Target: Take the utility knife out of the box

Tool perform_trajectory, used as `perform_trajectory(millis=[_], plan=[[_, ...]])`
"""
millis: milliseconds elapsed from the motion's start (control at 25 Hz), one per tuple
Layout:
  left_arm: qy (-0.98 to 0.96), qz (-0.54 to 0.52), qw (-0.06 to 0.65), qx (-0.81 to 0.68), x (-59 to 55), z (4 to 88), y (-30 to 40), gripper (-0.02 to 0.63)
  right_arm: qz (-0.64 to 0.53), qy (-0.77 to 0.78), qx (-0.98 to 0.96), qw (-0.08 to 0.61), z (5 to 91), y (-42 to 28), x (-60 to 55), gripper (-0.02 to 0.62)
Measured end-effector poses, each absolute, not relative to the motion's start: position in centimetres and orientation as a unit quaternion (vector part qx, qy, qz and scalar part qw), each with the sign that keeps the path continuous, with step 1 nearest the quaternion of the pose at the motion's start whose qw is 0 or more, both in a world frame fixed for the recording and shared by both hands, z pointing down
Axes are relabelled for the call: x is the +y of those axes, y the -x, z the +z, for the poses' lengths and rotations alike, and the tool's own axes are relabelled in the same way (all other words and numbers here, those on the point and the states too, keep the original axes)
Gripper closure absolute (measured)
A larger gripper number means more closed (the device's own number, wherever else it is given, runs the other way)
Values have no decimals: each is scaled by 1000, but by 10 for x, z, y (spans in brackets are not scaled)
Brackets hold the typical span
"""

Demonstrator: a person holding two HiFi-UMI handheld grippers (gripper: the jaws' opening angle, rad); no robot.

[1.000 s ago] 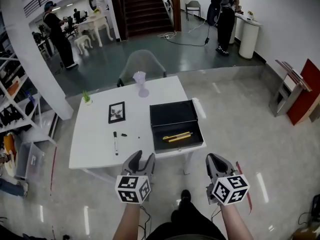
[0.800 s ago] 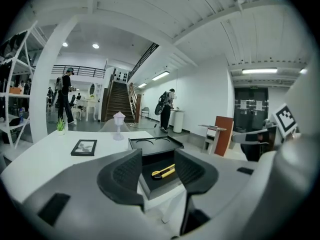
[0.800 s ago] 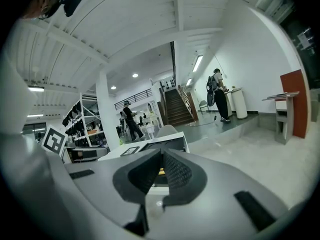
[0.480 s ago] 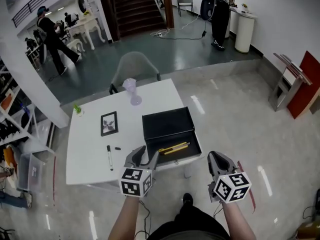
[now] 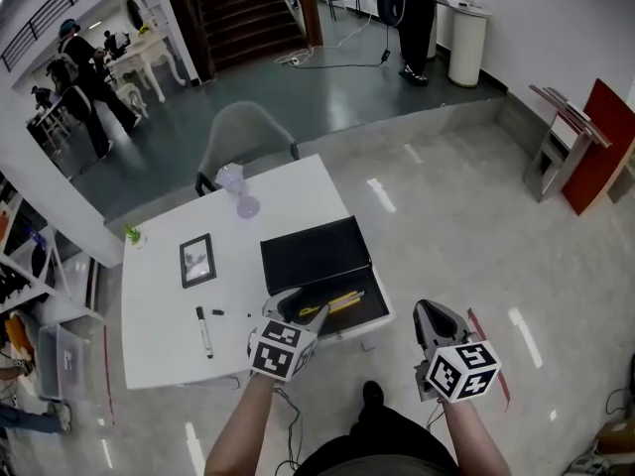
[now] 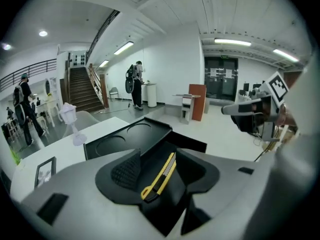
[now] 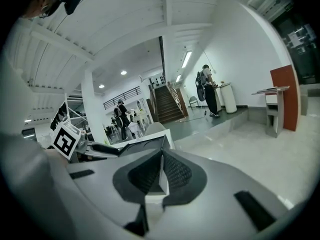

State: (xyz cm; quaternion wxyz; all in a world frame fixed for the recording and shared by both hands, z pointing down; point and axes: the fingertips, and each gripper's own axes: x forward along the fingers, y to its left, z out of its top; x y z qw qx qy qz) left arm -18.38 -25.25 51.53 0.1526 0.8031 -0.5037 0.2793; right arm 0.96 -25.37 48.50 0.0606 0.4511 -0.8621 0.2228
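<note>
White table [image 5: 159, 305]: black box [image 5: 314, 252] open at 3 o'clock, glass vase [image 5: 238, 191] 12, small plant [image 5: 134, 234] 10, picture frame [image 5: 196, 260] 9, marker [image 5: 202, 331] 7

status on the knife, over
Left hand-held gripper open, jaws just been opening, utility knife seen between them, ungripped. Right hand-held gripper shut, empty. Knife lies in open box, path clear.

In head view the left tool [image 5: 304, 308], jaws just opened wider w/ nothing pressed between them, covers the near-left corner of the box [image 5: 316, 253] and one end of the utility knife [image 5: 342, 301]. The picture in the frame [image 5: 196, 260] is too small to tell, same for the dark bit [image 5: 218, 312] near the marker [image 5: 203, 331]. Both forearms are cut by the bottom edge. In right gripper view the box is mostly behind the left tool, knife hidden.
</note>
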Motion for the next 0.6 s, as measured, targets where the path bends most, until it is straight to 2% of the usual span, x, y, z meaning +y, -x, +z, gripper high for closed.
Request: perform_trajectory(millis=[600], plan=[[-822, 419, 154, -354, -277, 580, 131, 407, 244, -483, -839, 62, 504, -42, -269, 594]])
